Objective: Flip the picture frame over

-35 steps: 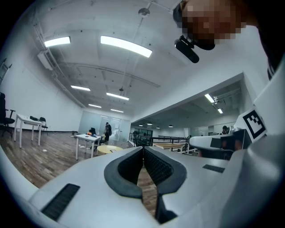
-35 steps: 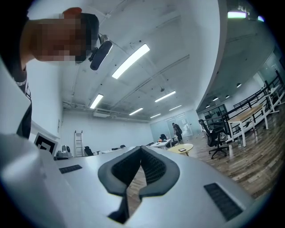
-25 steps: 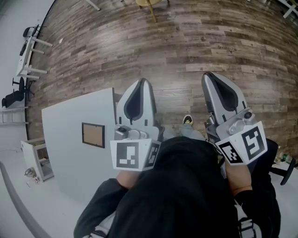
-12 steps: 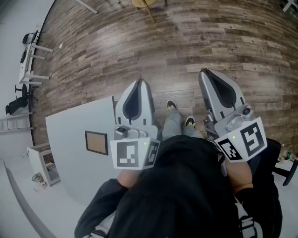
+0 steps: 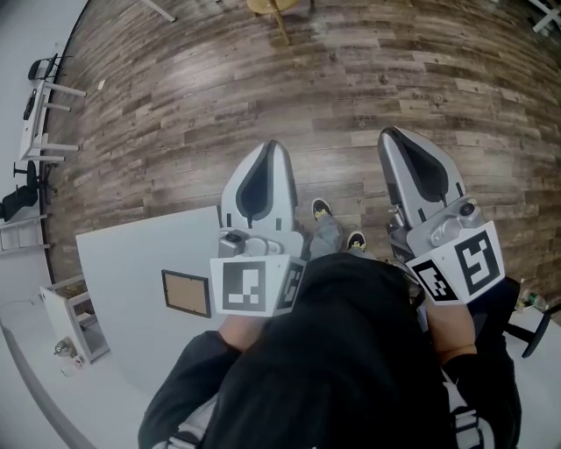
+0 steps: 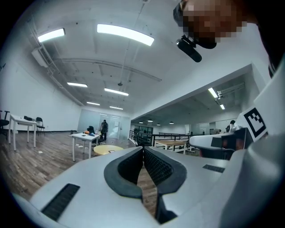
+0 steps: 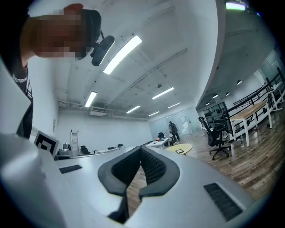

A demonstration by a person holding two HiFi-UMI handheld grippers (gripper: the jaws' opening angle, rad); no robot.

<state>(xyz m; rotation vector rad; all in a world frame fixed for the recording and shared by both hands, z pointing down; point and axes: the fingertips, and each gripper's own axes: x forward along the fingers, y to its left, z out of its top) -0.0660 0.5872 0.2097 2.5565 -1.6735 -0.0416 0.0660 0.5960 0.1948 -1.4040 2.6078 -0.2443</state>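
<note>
Frame (image 5: pixel 186 293) lies flat on the table (image 5: pixel 131 254), untouched. Left gripper (image 5: pixel 269 149) and right gripper (image 5: pixel 392 136) are both closed and empty. This looks like the approach; next they must reach the frame and open.

In the head view the left gripper (image 5: pixel 269 151) and the person's dark top (image 5: pixel 342 368) cover the right part of the tabletop (image 5: pixel 131 263). The picture frame (image 5: pixel 186 293) is too small to tell which side faces up. The top edge cuts the yellow table (image 5: pixel 273 5).
</note>
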